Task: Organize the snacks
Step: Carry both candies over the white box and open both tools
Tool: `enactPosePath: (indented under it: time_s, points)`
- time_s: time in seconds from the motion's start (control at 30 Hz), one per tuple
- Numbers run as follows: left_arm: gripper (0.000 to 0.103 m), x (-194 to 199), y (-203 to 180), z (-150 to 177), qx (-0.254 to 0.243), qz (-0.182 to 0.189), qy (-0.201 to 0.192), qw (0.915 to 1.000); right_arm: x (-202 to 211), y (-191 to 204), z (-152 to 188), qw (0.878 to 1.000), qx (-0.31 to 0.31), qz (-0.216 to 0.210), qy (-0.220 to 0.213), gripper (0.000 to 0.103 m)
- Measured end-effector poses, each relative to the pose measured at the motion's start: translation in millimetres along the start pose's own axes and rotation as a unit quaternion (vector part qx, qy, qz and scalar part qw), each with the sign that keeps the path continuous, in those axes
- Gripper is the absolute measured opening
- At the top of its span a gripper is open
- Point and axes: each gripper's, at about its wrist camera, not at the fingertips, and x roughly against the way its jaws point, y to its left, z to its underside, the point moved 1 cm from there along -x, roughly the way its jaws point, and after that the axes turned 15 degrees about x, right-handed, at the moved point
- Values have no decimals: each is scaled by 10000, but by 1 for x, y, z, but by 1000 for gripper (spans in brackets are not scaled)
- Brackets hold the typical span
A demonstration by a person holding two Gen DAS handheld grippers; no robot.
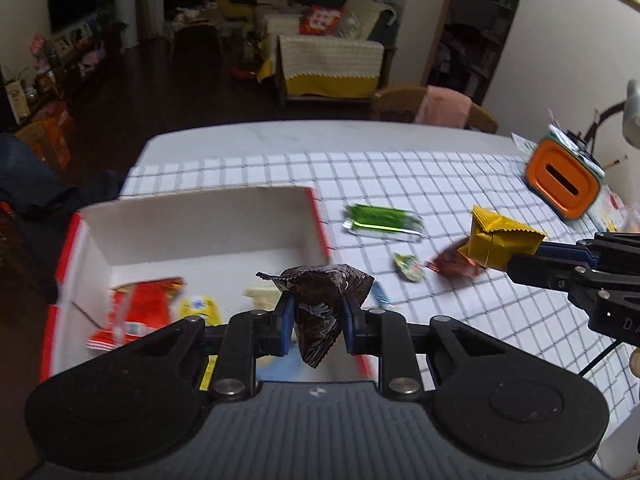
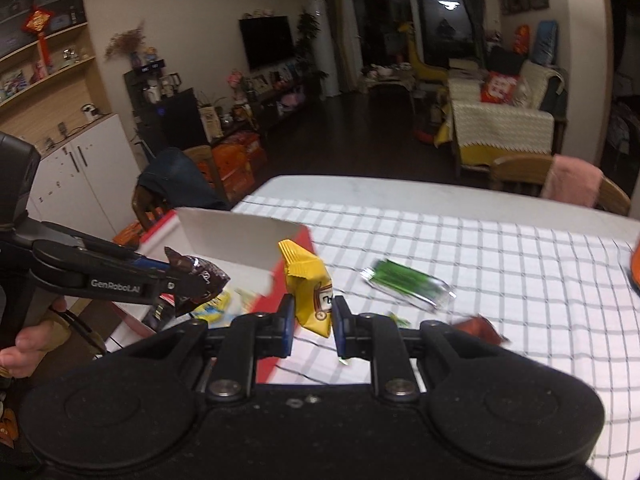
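My left gripper (image 1: 318, 316) is shut on a dark brown snack packet (image 1: 322, 304) and holds it above the near right part of the white box with red sides (image 1: 200, 220). It also shows in the right wrist view (image 2: 196, 280). My right gripper (image 2: 313, 318) is shut on a yellow snack packet (image 2: 310, 284), held above the checked cloth just right of the box (image 2: 224, 236); the packet also shows in the left wrist view (image 1: 496, 240). In the box lie a red packet (image 1: 136, 316) and a yellow packet (image 1: 200, 310).
On the checked tablecloth (image 1: 440, 184) lie a green packet (image 1: 382, 222), a small green-and-white sweet (image 1: 408, 266) and a red-brown packet (image 1: 450, 266). An orange container (image 1: 562, 182) stands at the far right. A chair with pink cloth (image 1: 444, 106) is behind the table.
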Motion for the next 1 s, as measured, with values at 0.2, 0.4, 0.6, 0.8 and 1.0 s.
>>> enactPosePath:
  time_s: [0.2, 0.4, 0.6, 0.8, 1.0]
  points:
    - [23, 7, 45, -17, 166, -189, -120, 9996, -27, 32, -30, 9998, 163, -106, 6, 17]
    - [24, 6, 82, -32, 220, -358, -146, 9990, -57, 51, -58, 9997, 160, -145, 82, 17]
    - [24, -2, 108, -51, 185, -517, -172, 9983, -92, 63, -77, 9996, 60, -123, 262, 17]
    - [24, -29, 128, -65, 169, -690, 7, 9975, -131, 69, -84, 9987, 52, -50, 509, 17]
    - [24, -59, 137, -72, 135, -786, 429, 9959, -173, 68, -78, 9948, -118, -69, 1008, 17]
